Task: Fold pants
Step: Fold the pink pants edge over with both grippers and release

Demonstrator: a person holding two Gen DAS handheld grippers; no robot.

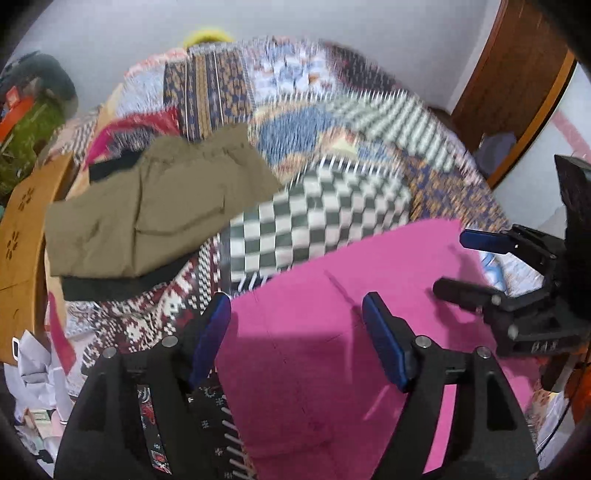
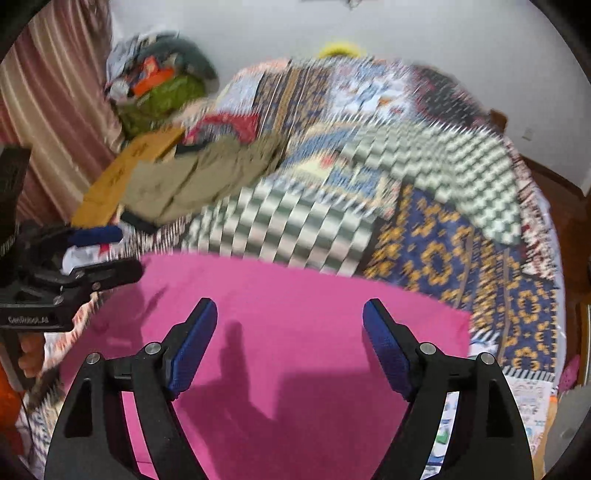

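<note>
Both black two-finger grippers with blue pads, the left gripper [image 1: 295, 321] and the right gripper [image 2: 290, 328], hang with jaws spread wide and nothing between them. Directly beneath both lies a flat bright pink fabric garment [image 1: 332, 332], spread on a patchwork patterned bedspread [image 2: 443, 240]. Folded olive-khaki pants [image 1: 147, 206] rest well beyond the left gripper.

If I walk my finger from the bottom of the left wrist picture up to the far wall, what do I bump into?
Left gripper with open jaws → pink pants → green-and-white checkered patch of the quilt → blue-and-orange striped patch → yellow thing by the wall.
</note>
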